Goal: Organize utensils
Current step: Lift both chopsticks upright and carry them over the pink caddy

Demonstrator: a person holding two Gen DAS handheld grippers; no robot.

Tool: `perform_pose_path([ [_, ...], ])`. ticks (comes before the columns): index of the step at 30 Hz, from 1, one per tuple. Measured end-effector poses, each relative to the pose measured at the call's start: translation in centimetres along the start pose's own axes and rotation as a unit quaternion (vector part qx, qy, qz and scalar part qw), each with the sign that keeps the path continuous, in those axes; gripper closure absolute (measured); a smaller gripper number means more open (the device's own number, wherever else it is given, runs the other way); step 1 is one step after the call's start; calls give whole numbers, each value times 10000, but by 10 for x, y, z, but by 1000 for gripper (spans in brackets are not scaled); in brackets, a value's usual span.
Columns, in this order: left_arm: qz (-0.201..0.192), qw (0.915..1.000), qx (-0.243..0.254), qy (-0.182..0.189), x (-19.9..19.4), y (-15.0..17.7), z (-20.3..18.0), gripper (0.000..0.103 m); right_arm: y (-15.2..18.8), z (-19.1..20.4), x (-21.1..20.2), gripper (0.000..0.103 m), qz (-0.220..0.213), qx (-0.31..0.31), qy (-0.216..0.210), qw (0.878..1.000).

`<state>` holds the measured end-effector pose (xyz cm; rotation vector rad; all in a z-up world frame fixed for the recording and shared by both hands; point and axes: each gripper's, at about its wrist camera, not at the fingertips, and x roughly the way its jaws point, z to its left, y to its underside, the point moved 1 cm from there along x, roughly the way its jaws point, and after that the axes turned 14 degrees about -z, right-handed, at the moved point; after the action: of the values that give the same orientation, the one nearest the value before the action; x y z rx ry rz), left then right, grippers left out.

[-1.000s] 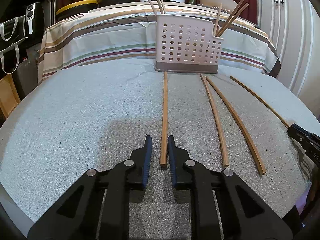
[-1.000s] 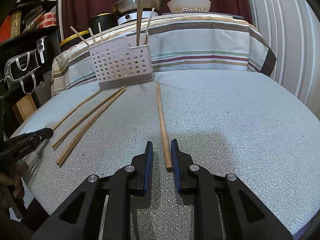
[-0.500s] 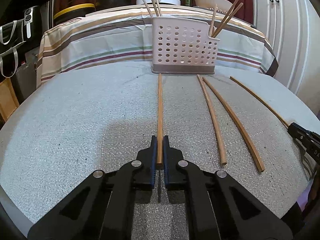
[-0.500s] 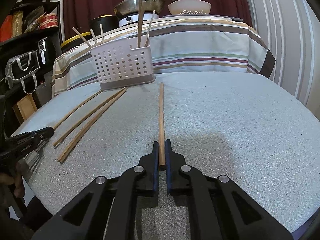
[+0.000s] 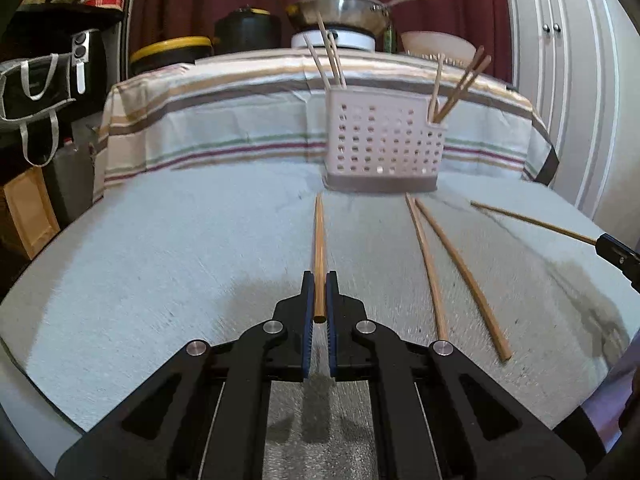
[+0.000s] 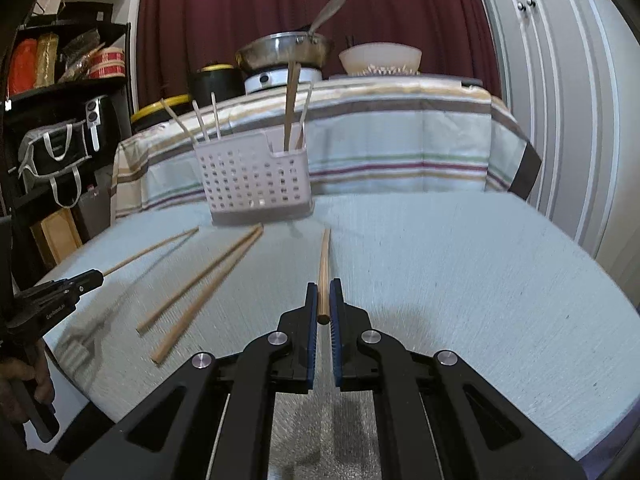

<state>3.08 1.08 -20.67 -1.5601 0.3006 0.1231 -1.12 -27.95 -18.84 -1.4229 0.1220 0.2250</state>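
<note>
1. Your work surface is a round grey table, with the perforated utensil caddy at its far edge and a striped cloth behind it.
2. A second ago both tools straddled a chopstick with jaws apart. Now your left gripper is clamped on the left chopstick, and your right gripper on the right chopstick; both sticks point at the caddy and look just lifted.
3. So both grasps are made; carrying to the caddy comes next, I judge.
4. Two loose chopsticks remain in front of the caddy.
5. Only the right view shows your left hand.
</note>
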Motion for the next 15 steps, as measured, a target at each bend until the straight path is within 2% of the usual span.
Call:
perform_pose_path([
  [11,-529,9985,42,-109,-31,-55,5,97,-44,8,-18,96,-474,-60,-65,9988],
  [15,-571,9984,6,31,-39,-78,9,97,-64,10,-23,96,-625,-94,-91,9980],
])
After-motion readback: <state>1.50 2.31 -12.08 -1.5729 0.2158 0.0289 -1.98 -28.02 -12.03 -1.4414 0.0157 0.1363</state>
